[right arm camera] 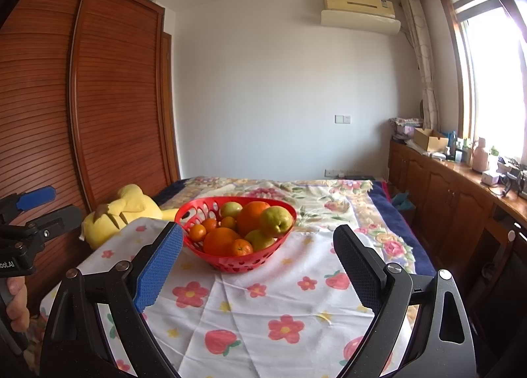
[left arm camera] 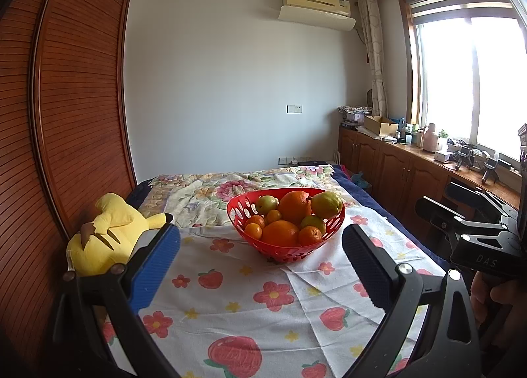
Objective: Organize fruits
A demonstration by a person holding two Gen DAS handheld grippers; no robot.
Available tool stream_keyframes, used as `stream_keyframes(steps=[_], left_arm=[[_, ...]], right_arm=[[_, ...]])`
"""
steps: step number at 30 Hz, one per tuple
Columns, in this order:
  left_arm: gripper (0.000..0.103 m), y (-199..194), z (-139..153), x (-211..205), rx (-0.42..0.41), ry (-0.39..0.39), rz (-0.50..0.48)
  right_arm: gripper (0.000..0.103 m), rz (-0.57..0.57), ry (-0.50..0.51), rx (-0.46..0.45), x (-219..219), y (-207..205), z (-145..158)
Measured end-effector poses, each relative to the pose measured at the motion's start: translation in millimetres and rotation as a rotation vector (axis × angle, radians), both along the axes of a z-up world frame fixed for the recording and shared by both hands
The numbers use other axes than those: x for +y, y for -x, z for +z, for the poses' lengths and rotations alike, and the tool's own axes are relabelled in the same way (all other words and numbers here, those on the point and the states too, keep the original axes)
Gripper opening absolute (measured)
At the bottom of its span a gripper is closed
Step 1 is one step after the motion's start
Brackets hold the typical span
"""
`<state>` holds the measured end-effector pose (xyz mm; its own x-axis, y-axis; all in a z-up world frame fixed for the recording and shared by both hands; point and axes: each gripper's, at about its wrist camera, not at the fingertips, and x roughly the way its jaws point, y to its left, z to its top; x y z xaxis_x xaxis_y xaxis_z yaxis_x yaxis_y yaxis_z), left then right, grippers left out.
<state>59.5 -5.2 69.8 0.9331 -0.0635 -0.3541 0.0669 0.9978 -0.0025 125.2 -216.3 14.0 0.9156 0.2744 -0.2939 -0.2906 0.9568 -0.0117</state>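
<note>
- On the flowery cloth [left arm camera: 263, 312] sits the red basket [left arm camera: 336, 223], piled with oranges and pears.
- Short of the basket, left gripper [left arm camera: 260, 266] and right gripper [right arm camera: 257, 262] both gape wide, holding nothing.
- Left of the basket, a yellow plush [left arm camera: 105, 233].

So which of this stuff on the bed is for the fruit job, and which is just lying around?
For the job:
- red basket
- oranges
- small tangerines
- green-yellow pears
- left gripper and right gripper, both open and empty

Just lying about:
- yellow plush toy
- flowered cloth
- boxes and bottles on the window counter
</note>
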Motion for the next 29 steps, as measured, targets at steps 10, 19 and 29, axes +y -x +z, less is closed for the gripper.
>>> stream_keyframes(steps=[10,19,29], left_arm=[[0.100,2.2,4.0,-1.8,-0.005,0.000,0.003],[0.100,2.2,3.7,-1.4,-0.004,0.000,0.004],[0.100,1.7,1.2,1.0,-0.001,0.002,0.006]], right_arm=[[0.094,-0.002,0.000,-0.003,-1.1,-0.3,0.1],[0.094,-0.002,0.001,-0.003,-1.1,0.0,-0.4],[0.094,-0.002,0.000,-0.003,-1.8,-0.2,0.0]])
